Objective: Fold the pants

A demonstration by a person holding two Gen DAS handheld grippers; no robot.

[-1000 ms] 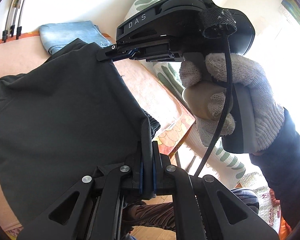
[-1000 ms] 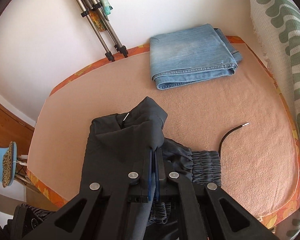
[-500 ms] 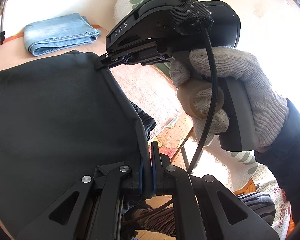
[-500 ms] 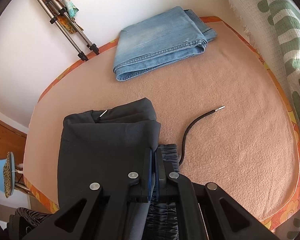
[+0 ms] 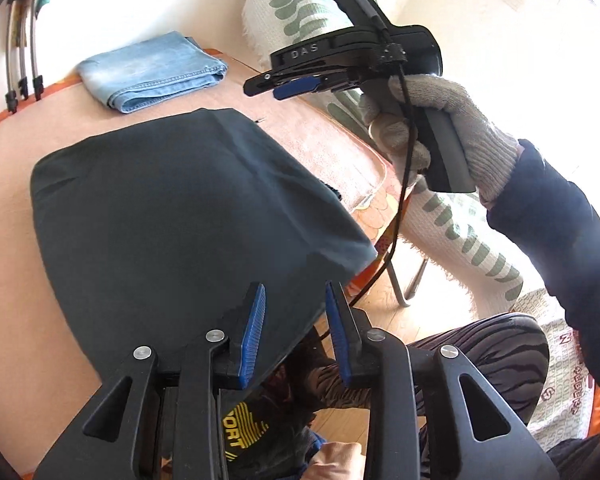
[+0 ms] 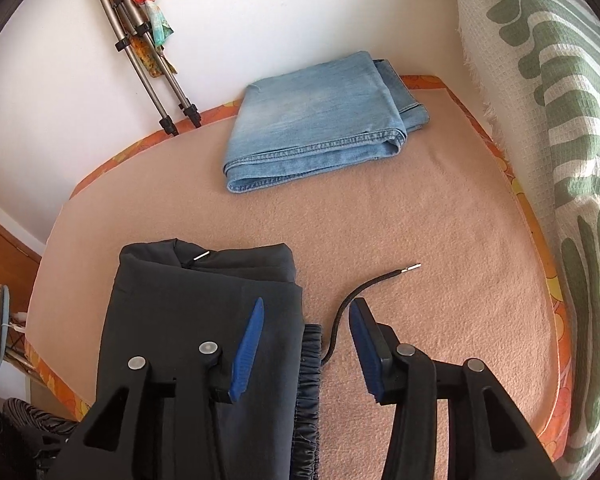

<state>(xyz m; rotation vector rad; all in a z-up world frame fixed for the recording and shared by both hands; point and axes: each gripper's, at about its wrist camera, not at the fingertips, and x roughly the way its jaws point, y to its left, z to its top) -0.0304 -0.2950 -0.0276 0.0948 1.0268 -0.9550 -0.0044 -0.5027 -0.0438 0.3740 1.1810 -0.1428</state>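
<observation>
Both grippers' jaws have just been opening, releasing the folded dark-grey fabric pants (image 6: 204,320), which lie flat below the left gripper (image 5: 296,320) and right gripper (image 6: 306,336), both empty.

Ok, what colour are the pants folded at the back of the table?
Light blue denim, the folded jeans, clearest in the right wrist view.

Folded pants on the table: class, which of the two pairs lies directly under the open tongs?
The dark grey pants, at the table's near edge beneath both tongs. The light blue jeans lie folded at the far edge, near the wall.
</observation>
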